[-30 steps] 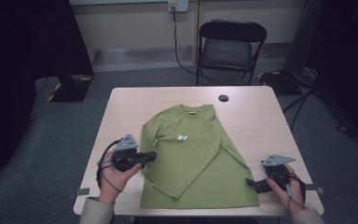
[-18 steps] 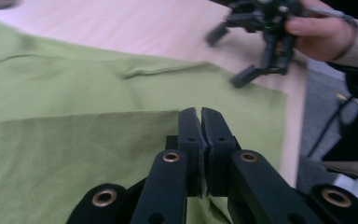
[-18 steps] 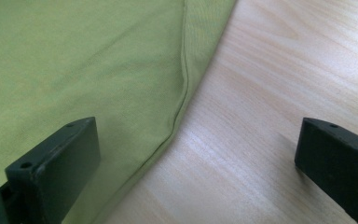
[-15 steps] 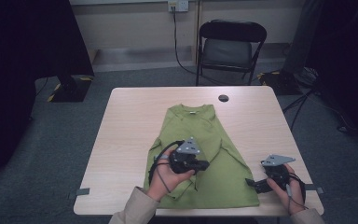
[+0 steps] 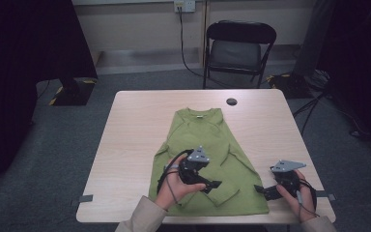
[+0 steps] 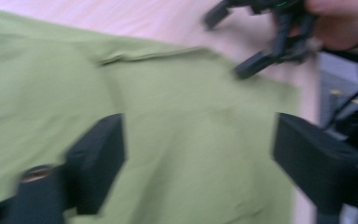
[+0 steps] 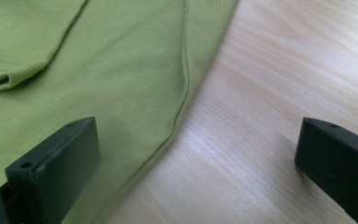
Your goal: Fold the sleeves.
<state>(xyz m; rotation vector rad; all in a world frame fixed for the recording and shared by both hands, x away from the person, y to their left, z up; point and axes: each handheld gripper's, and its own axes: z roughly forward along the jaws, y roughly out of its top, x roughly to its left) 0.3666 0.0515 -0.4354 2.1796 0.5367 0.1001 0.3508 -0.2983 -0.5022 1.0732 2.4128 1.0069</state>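
Green shirt [image 5: 207, 159] lies flat on the desk [image 5: 130, 135], collar toward the chair [image 5: 241, 46], hem at the near edge, so its long axis runs near-to-far. Both sleeves look folded in over the body; a sleeve cuff [image 7: 9, 79] sits inboard of the hem corner in the right gripper view.

L gripper [image 5: 211, 184] is over the shirt's lower middle, fingers [image 6: 98, 158] pointing across toward the R side. Its jaws have just been opening and now stand wide, w/ only flat cloth below them, nothing pinched. Blurry view, so contact w/ the cloth can't be told.

R gripper [image 5: 265, 192] sits just off the shirt's lower R corner, fingers [image 7: 56, 168] aimed at the shirt. Wide apart, holding nothing; the side seam [image 7: 182, 98] runs between them, one finger over cloth, the other over bare desk.

Key relation, as I judge it: the hem corner lies directly ahead of the R fingers and is much nearer to R than to L. L is mid-hem, inboard. Next grab prob. means R closing on that edge, L on the hem beside it, then folding along the long axis toward the collar.

Small black disc [image 5: 231, 101] beyond the collar, well apart.
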